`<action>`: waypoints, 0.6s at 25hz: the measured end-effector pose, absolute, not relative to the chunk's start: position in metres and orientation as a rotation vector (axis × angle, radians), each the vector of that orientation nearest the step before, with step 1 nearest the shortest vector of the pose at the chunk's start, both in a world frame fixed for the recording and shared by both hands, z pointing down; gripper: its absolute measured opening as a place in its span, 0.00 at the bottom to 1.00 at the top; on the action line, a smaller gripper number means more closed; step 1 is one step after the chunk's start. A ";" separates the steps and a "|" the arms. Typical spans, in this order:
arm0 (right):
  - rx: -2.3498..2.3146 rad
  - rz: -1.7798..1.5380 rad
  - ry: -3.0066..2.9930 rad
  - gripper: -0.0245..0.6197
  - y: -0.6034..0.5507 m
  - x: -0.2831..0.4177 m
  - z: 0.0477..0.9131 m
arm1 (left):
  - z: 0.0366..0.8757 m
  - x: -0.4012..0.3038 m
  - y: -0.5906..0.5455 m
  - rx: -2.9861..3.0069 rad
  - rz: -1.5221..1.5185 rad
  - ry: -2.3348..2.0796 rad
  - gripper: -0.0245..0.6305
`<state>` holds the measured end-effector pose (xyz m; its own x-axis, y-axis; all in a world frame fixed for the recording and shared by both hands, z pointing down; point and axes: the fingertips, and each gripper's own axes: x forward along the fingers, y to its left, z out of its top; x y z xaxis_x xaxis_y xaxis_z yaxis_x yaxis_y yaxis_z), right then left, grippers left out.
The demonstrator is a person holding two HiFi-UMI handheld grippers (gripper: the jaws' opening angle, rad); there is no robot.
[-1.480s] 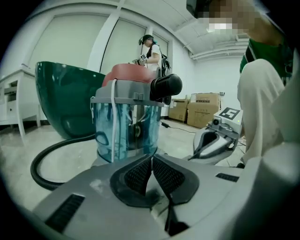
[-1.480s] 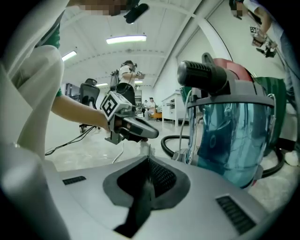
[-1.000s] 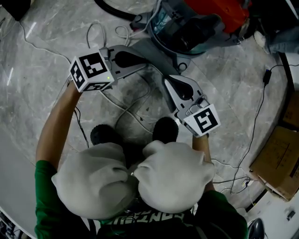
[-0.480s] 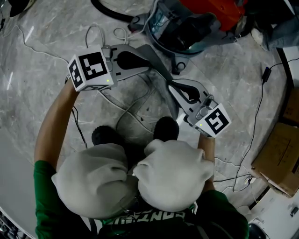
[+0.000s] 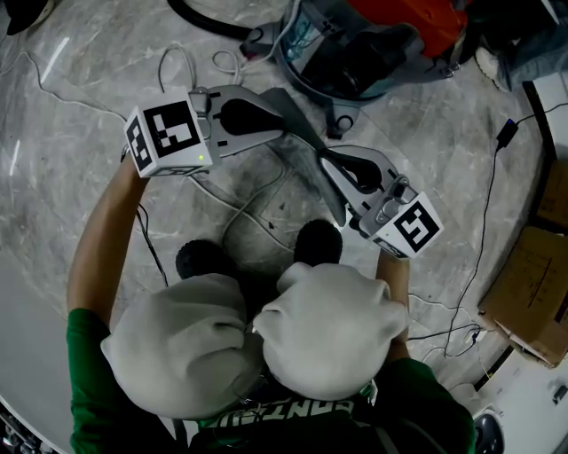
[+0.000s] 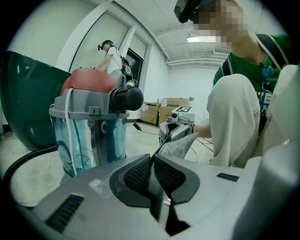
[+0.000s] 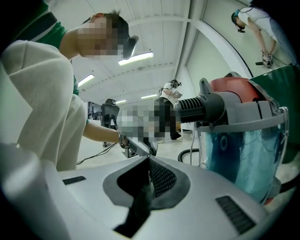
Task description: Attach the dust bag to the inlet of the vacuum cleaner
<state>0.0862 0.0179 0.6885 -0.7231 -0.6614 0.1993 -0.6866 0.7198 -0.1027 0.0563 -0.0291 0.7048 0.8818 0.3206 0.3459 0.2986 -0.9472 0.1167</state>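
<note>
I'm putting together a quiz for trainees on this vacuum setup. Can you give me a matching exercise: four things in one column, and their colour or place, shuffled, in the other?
Things:
1. dust bag
2. vacuum cleaner lid
3. hose
4. cardboard box

Descriptions:
A. brown, at the right edge of the head view
B. grey, pinched by the left gripper and the right gripper
C. black, curving over the floor at the top of the head view
D. red

Pairs: 1-B; 2-D; 3-C; 4-A
</note>
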 end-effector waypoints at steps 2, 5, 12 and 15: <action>1.125 0.264 -2.764 0.06 0.014 0.088 0.687 | 0.705 0.055 -0.029 2.989 0.557 0.499 0.07; 1.153 0.264 -2.737 0.06 0.010 0.087 0.683 | 0.699 0.052 -0.026 3.017 0.538 0.553 0.07; 1.343 0.183 -2.728 0.06 -0.001 0.086 0.631 | 0.643 0.049 -0.040 3.064 0.430 0.553 0.06; 1.438 0.132 -2.717 0.06 -0.007 0.088 0.606 | 0.618 0.052 -0.049 3.103 0.436 0.573 0.06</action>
<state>0.0876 -0.0070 0.6062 -0.5612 -0.8219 0.0974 -0.8275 0.5596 -0.0454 0.0520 -0.0495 0.6176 0.8978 0.3444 0.2744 0.3564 -0.9343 0.0069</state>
